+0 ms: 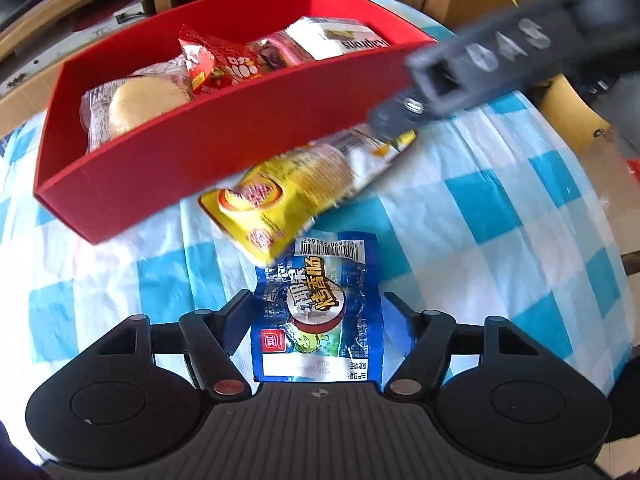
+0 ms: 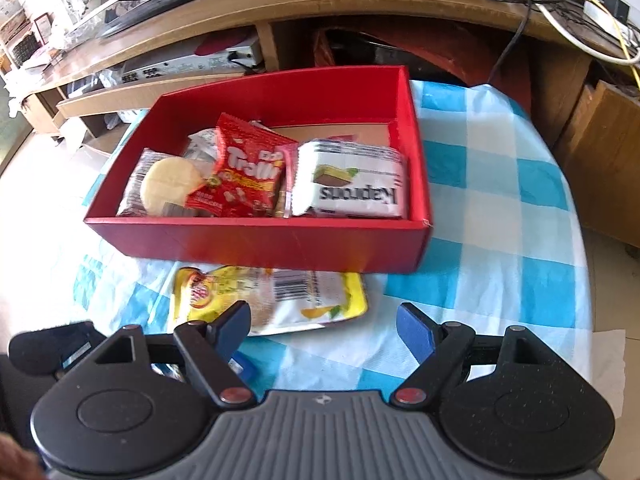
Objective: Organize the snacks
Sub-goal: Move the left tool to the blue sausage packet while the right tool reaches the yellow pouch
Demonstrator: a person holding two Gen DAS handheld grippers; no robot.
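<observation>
Left wrist view: the left gripper [image 1: 318, 312] points steeply down at a blue sausage packet [image 1: 320, 312] lying flat on the bench's blue-and-white checked cloth [image 1: 500, 216]. The packet sits squarely between the half-open jaws; the pads stand at its side edges, though a firm grip cannot be told. Its long axis runs straight away from the camera, barcode end farthest, towards the red box [image 1: 192, 152]. A yellow cake packet [image 1: 296, 188] overlaps that far end, lying diagonally, with the right gripper's dark arm above its upper tip.

Right wrist view: the right gripper [image 2: 324, 324] hovers with jaws wide apart and empty. The yellow cake packet [image 2: 268, 296] lies crosswise just ahead and left of centre, beside the box's near wall. The red box [image 2: 280, 248] already holds several snacks, including a red Trolli bag [image 2: 244, 176].
</observation>
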